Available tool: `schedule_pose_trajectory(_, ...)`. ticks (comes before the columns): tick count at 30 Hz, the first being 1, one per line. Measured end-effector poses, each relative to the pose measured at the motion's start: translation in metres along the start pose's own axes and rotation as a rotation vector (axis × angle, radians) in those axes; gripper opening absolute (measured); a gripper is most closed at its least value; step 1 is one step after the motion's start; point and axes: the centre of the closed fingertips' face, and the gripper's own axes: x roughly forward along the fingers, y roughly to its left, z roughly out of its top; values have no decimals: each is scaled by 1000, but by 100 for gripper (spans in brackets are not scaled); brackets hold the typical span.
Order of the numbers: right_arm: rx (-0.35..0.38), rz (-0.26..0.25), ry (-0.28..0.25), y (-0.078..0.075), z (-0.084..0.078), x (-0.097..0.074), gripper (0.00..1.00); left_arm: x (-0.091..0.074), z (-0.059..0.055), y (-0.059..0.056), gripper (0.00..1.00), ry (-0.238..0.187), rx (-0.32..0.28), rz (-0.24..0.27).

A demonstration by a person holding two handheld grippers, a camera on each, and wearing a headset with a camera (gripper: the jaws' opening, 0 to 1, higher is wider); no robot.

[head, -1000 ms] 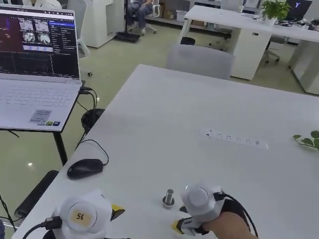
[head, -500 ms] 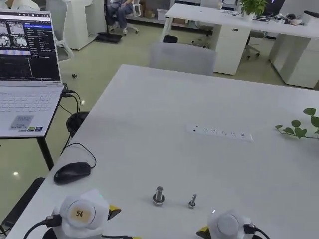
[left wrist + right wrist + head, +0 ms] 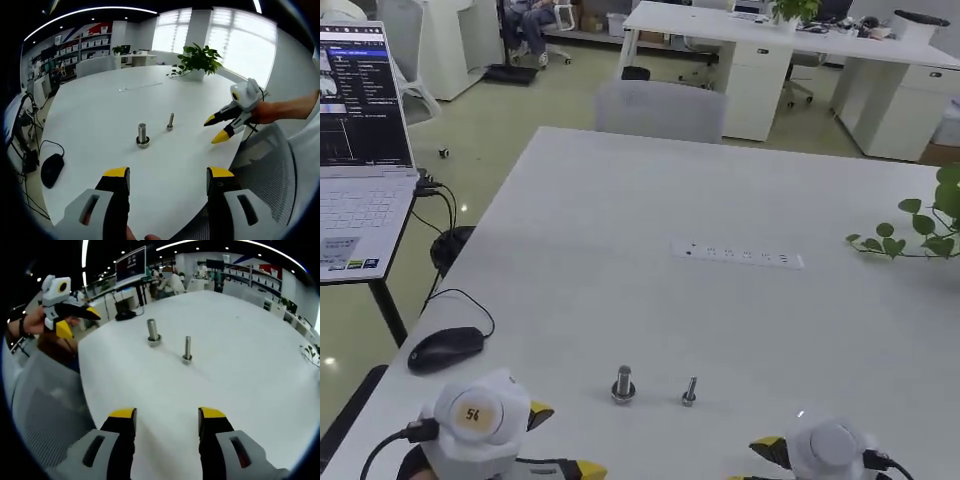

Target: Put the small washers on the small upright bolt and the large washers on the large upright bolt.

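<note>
In the head view the large bolt (image 3: 623, 384) and small bolt (image 3: 689, 392) stand upright near the table's (image 3: 720, 180) front edge, close together but apart, the small one at 3 o'clock of the large. A ring sits at the foot of each; washer or bolt head, I cannot tell. The left gripper (image 3: 168, 172) hangs at 7 o'clock of the bolts, jaws apart with nothing between them. The right gripper (image 3: 167, 413) hangs at 5 o'clock of them, its jaws also apart and bare. Both point in toward the bolts, touching neither. A mouse (image 3: 444, 349) lies at 9 o'clock of the large bolt, a power strip (image 3: 736, 255) at 1 o'clock, well off. A plant (image 3: 920, 225) leans in at the table's 3 o'clock edge, and a laptop (image 3: 355, 190) sits off the table at 10 o'clock.
</note>
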Motion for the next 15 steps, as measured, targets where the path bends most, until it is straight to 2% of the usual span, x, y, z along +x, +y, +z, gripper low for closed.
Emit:
schedule_pose_trajectory(9,28,-11,-42,-1,2,-5,57,1,0,-1,62,-12,-10,7)
schedule_pose_trajectory(15,26,-17,-38,-2,1,-7,57,1,-1,-2,62,-22,-22,9)
